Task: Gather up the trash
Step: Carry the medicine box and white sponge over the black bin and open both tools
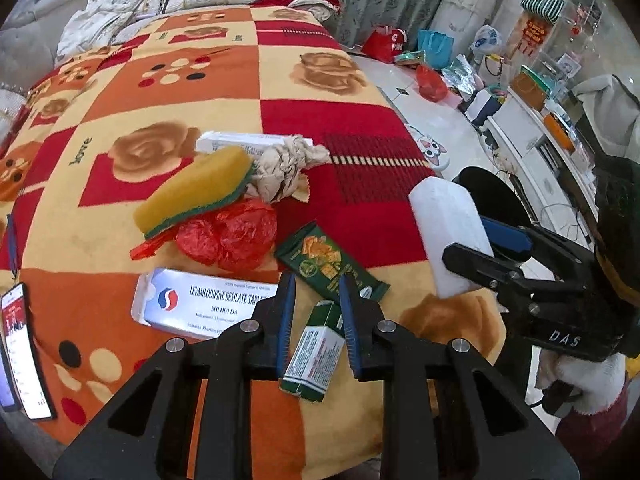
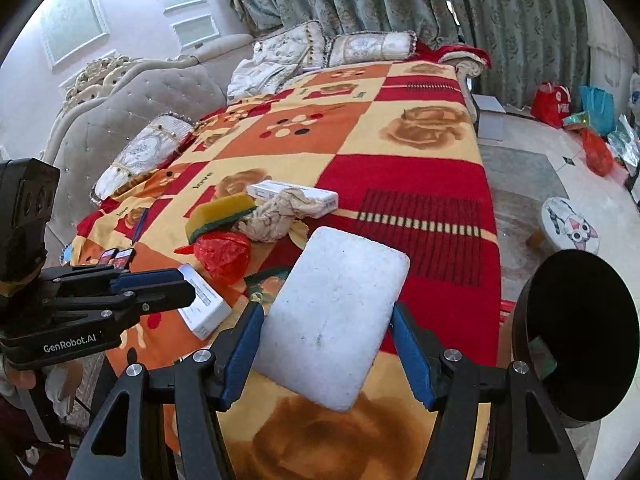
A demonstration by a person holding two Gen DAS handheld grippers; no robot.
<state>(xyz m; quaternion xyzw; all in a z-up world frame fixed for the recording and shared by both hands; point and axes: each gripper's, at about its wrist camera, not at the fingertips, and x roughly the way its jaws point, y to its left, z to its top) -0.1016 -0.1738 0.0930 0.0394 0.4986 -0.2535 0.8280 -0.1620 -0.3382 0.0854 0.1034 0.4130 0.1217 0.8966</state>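
Trash lies on a patterned blanket [image 1: 340,128]. My left gripper [image 1: 316,292] is open just above a small green-and-white box [image 1: 316,354]; its jaws straddle the box without closing on it. Beyond lie a green snack wrapper [image 1: 328,260], a silver medicine box [image 1: 200,300], a red plastic bag [image 1: 232,236], a yellow-green sponge [image 1: 192,192], crumpled paper [image 1: 284,168] and a white box [image 1: 232,142]. My right gripper [image 2: 328,320] is shut on a white foam block [image 2: 332,320], also in the left wrist view [image 1: 448,232], held above the blanket's near edge. A black bin [image 2: 580,332] stands to its right.
Two phones [image 1: 24,348] lie at the blanket's left edge. Pillows [image 2: 360,48] and a tufted headboard [image 2: 140,108] are at the far side. A cat-print stool [image 2: 572,228], bags [image 2: 576,104] and white cabinets [image 1: 532,136] stand on the floor to the right.
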